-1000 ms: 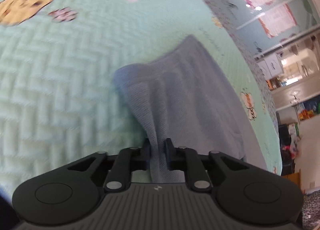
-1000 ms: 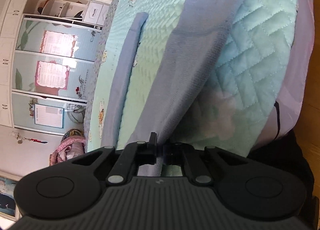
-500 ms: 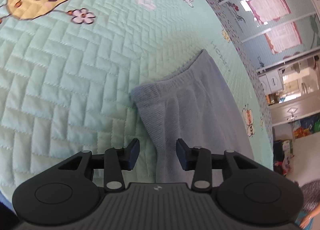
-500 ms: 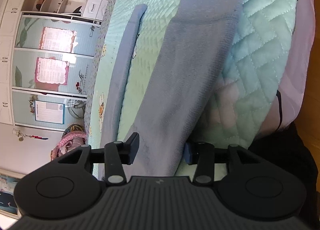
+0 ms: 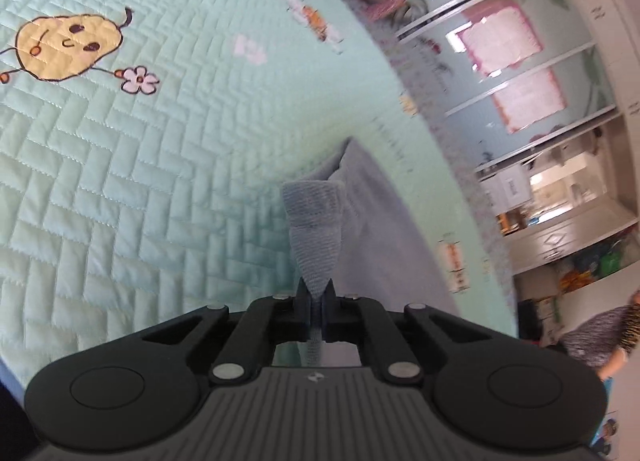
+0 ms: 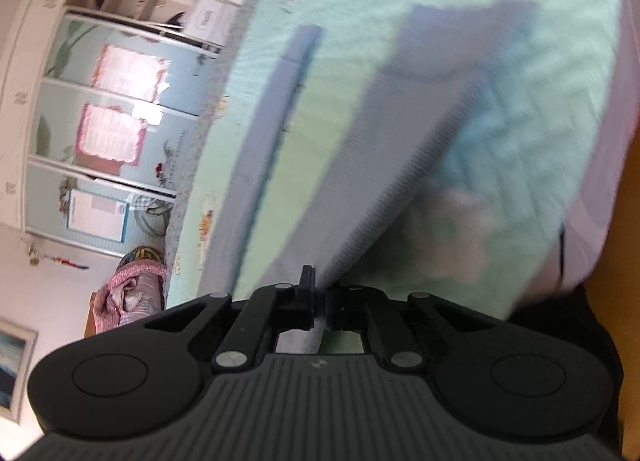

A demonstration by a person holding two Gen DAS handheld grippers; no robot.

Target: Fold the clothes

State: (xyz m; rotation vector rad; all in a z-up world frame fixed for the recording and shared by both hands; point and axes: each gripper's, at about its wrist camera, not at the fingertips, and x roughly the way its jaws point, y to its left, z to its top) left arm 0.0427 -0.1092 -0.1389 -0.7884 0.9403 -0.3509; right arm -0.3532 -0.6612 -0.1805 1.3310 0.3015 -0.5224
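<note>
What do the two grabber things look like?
Both look alike. The left hand-held gripper and the right hand-held gripper are matte black. Each has a wide ribbed body with a tiny pale logo, a round disc at each side, angled link bars with silver rivets, and two short, blocky black fingers. No cables, sleeves or hands show in either view.

trousers [image 5: 384,237]: grey-blue knit | quilt [image 5: 132,165]: mint, herringbone stitch, yellow cartoon | fingers [image 5: 304,303]: blk
</note>
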